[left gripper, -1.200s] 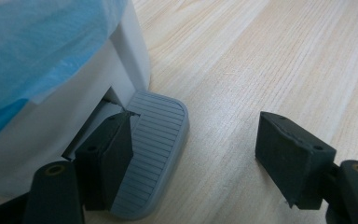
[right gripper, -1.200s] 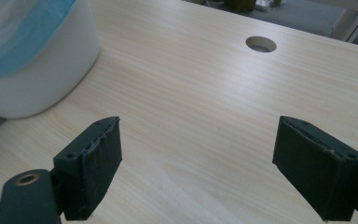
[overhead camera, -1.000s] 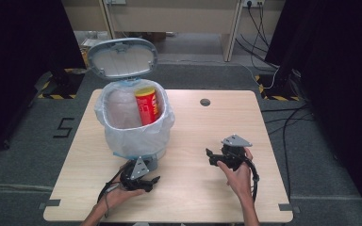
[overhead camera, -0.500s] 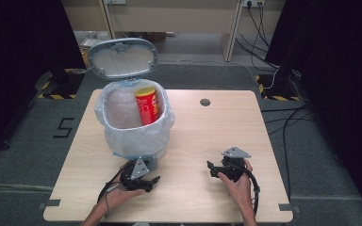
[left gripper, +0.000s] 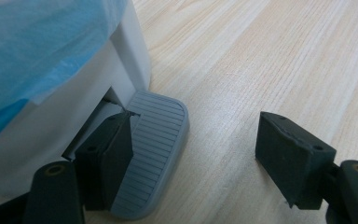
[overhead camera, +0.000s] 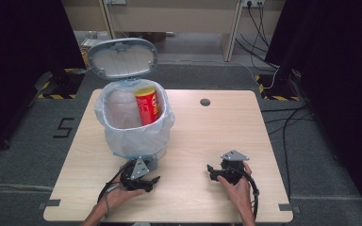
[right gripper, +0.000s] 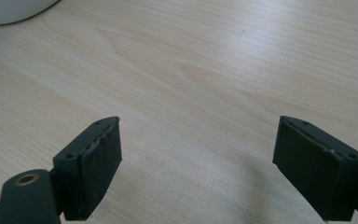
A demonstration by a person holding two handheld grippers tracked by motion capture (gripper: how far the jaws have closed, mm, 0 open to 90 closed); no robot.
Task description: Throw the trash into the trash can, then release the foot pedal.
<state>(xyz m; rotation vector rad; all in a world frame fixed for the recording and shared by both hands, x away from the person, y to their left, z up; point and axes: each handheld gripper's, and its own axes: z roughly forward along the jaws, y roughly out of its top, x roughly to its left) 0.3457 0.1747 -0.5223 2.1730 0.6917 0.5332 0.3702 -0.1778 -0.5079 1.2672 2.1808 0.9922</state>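
A white pedal bin (overhead camera: 134, 134) with a pale blue liner stands at the table's left, and its lid (overhead camera: 122, 57) is raised. Inside it, a red can (overhead camera: 147, 106) stands beside a clear plastic bottle (overhead camera: 120, 109). My left gripper (overhead camera: 143, 181) is at the bin's foot. In the left gripper view it (left gripper: 196, 126) is open, and its left jaw rests on the grey ribbed pedal (left gripper: 156, 140). My right gripper (overhead camera: 213, 172) is held low over the bare wood to the right. It (right gripper: 198, 140) is open with nothing between its jaws.
The wooden table (overhead camera: 207, 132) has a small round hole (overhead camera: 205, 101) near its far edge. The bin's white base (right gripper: 9, 9) shows at the top left of the right gripper view. Cables run across the grey floor on the right (overhead camera: 287, 113).
My right gripper has sunk toward the tabletop and drawn slightly nearer the front edge. The left gripper, the bin and its raised lid look the same.
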